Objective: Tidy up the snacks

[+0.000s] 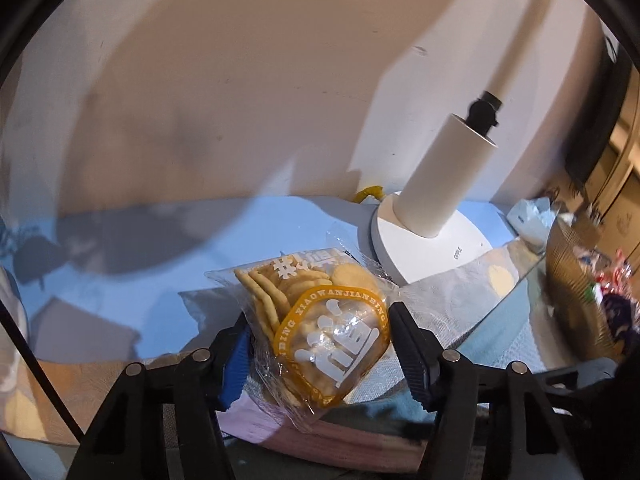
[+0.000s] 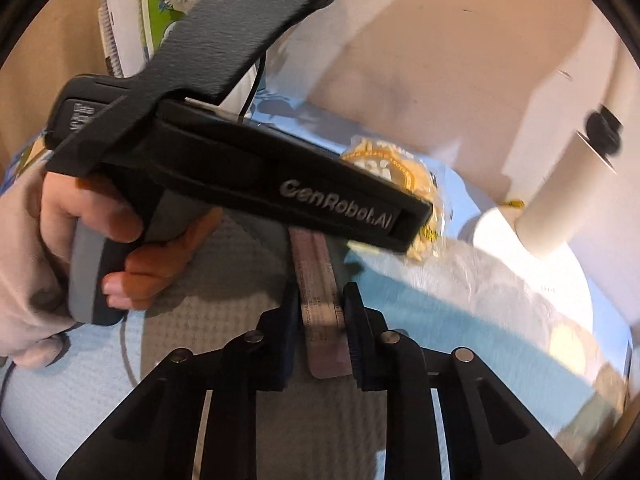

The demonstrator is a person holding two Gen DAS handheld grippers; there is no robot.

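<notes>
Both grippers are loaded, so the step in hand looks like the carry phase of sorting: two snacks picked up, neither yet put anywhere.

Left gripper (image 1: 320, 344): jaws at a middling width, clamped on a clear bag of round biscuits (image 1: 320, 320) with an orange-ringed label. The pads press the bag's sides and the film bulges past them. The bag hangs between the fingers above the blue tablecloth (image 1: 160, 240), just in front of the white lamp base (image 1: 432, 248). Its long axis runs roughly along the fingers, tilted away and a little to the left in the left wrist view; the sealed top edge points toward the wall, the bottom end back toward the camera.

Right gripper (image 2: 322, 320): jaws nearly closed, pinching a thin pink strip-like packet (image 2: 320, 300). It stands edge-on between the pads, long axis pointing straight ahead along the fingers, far end under the other tool's body (what it contains I cannot tell).

The person's hand (image 2: 100, 232) grips the left tool's handle, close beside the right gripper.

A woven basket (image 1: 576, 280) with coloured packets sits at the right edge of the left wrist view. My judgement: it is the likely destination (not certain). The next move calls for carrying each item over its rim without the arms crossing, then letting go low so the biscuits do not crack.
</notes>
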